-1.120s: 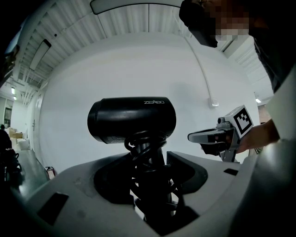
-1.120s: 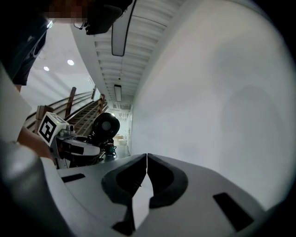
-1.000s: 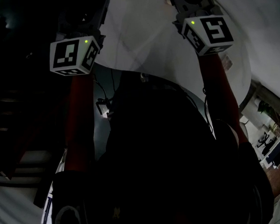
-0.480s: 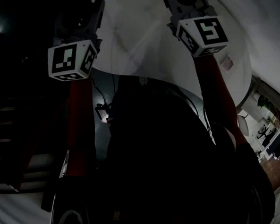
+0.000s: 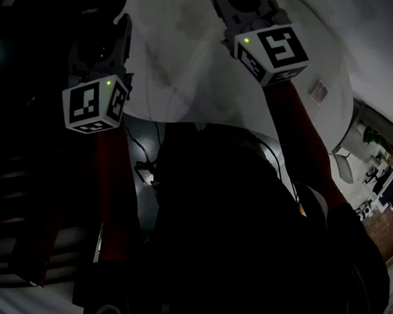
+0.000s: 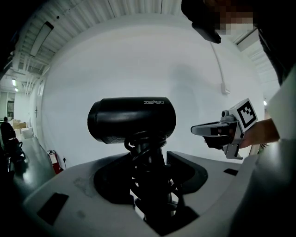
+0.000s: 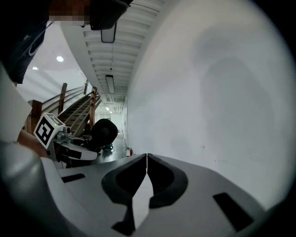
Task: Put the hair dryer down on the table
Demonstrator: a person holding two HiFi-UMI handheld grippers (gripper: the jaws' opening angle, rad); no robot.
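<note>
Hair dryer [image 6: 132,119]: black, glossy, with a short rounded barrel lying level and pointing sideways across the left gripper view; small pale lettering on the barrel's side. Its handle hangs straight down from the barrel, with the black cord [image 6: 141,144] wound in loops round the handle's top. The dryer is held off the ground in front of a plain white wall [image 6: 138,60], its handle standing between the jaws of the left gripper [image 6: 152,173], which are clamped on it below the coiled cord. The right gripper [image 7: 146,159] is level with the dryer, off to the dryer's side and well apart from it, touching nothing; its jaws are pressed together with nothing between them. In the head view both grippers are raised ahead of the person at the ends of outstretched arms in red sleeves [image 5: 115,184], the marker cube [image 5: 94,106] of the dryer-bearing gripper facing the camera, the other cube [image 5: 273,52] beside it at about the same height.
</note>
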